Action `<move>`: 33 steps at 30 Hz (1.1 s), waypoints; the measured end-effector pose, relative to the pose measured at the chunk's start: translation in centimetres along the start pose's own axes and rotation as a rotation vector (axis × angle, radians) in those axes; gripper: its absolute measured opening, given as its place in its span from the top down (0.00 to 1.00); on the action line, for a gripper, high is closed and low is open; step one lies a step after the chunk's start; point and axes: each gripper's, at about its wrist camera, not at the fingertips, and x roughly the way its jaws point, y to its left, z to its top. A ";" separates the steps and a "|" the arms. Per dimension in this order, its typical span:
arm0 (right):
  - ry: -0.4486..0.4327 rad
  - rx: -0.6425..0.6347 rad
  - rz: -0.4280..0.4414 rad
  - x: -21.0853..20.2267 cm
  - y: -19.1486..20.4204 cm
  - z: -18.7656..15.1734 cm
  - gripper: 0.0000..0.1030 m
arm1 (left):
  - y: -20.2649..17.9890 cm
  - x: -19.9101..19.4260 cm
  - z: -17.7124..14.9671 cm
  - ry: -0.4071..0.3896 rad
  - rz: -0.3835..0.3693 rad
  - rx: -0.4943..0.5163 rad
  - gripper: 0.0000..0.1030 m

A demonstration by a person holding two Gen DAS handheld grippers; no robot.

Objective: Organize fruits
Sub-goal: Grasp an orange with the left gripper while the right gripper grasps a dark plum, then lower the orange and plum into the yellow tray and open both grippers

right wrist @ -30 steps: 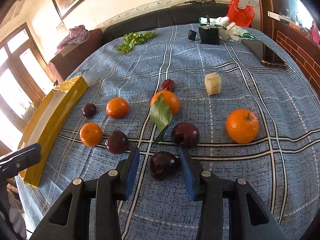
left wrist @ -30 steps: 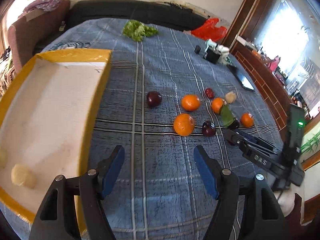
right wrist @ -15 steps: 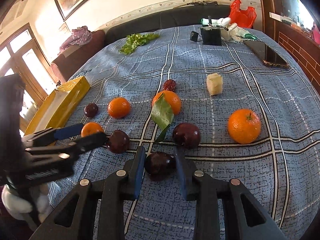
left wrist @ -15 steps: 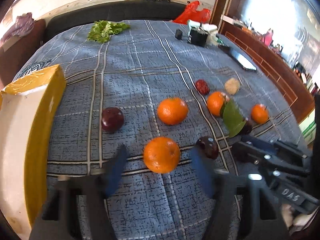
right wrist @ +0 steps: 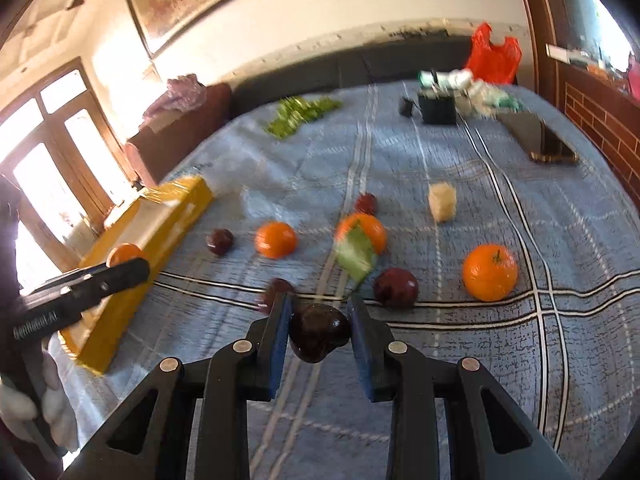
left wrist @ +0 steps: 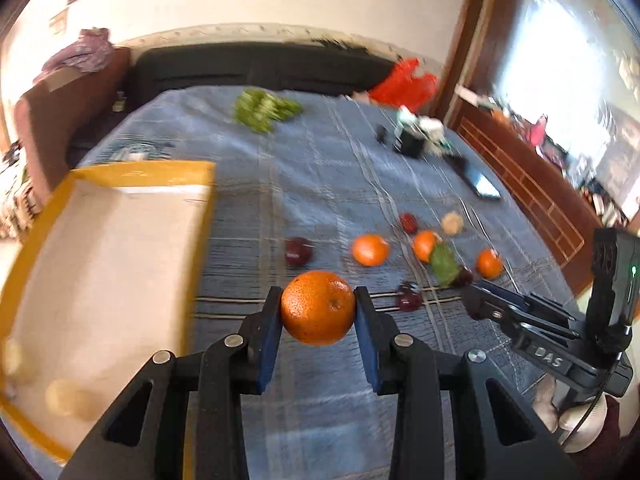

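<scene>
Counts, right wrist view:

- Oranges: four. These are the left-edge orange (right wrist: pixel 124 254), centre-left orange (right wrist: pixel 276 239), centre orange (right wrist: pixel 362 232) and right orange (right wrist: pixel 490 266).
- Dark red fruits: four. These are the left dark fruit (right wrist: pixel 220 241), the half-hidden dark fruit (right wrist: pixel 276 290), the centre-right dark fruit (right wrist: pixel 396 287) and the lower-centre dark fruit (right wrist: pixel 319 332).
- Small red fruit (right wrist: pixel 366 203): one.
- Pale lump (right wrist: pixel 442 201): one.
- Leaf (right wrist: pixel 356 254): one.
- Yellow box (right wrist: pixel 160 224): one.
- Bunch of greens (right wrist: pixel 300 114), red bag (right wrist: pixel 494 58), phone (right wrist: pixel 540 138), black box (right wrist: pixel 436 108): one each.

Left wrist view, lower left: pale pieces (left wrist: pixel 60 396) are too blurred to count.
</scene>
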 end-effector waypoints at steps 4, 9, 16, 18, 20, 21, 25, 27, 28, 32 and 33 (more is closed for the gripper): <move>-0.005 -0.007 0.084 -1.4 2.7 0.4 0.69 | 5.2 -3.8 0.0 -0.050 0.071 -0.079 0.67; 0.030 -0.080 0.191 -0.7 8.8 2.3 0.68 | 12.0 -6.3 -0.2 -0.066 0.192 -0.173 0.67; 0.141 -0.159 0.348 4.2 18.3 3.8 0.68 | 19.4 -4.7 0.0 0.018 0.267 -0.267 0.67; 0.180 -0.188 0.353 6.1 20.5 3.6 0.68 | 21.1 -3.4 -0.1 0.054 0.270 -0.299 0.67; 0.242 -0.195 0.365 8.6 22.5 3.0 0.68 | 22.1 -2.2 -0.4 0.085 0.274 -0.317 0.67; 0.267 -0.199 0.365 9.7 23.3 2.6 0.68 | 22.5 -1.8 -0.5 0.095 0.275 -0.323 0.67; 0.340 -0.211 0.355 13.2 25.1 1.5 0.68 | 23.6 -1.1 -1.0 0.113 0.258 -0.354 0.67; 0.364 -0.224 0.351 14.4 25.9 0.9 0.67 | 23.9 -1.0 -1.2 0.114 0.249 -0.369 0.67; 0.376 -0.235 0.348 14.9 26.4 0.6 0.67 | 24.2 -1.1 -1.3 0.114 0.243 -0.378 0.66; 0.385 -0.253 0.356 15.1 27.2 0.0 0.64 | 24.5 -2.5 -1.4 0.072 0.238 -0.407 0.56; 0.377 -0.253 0.357 14.8 27.1 0.0 0.61 | 24.5 -3.0 -1.4 0.057 0.239 -0.414 0.53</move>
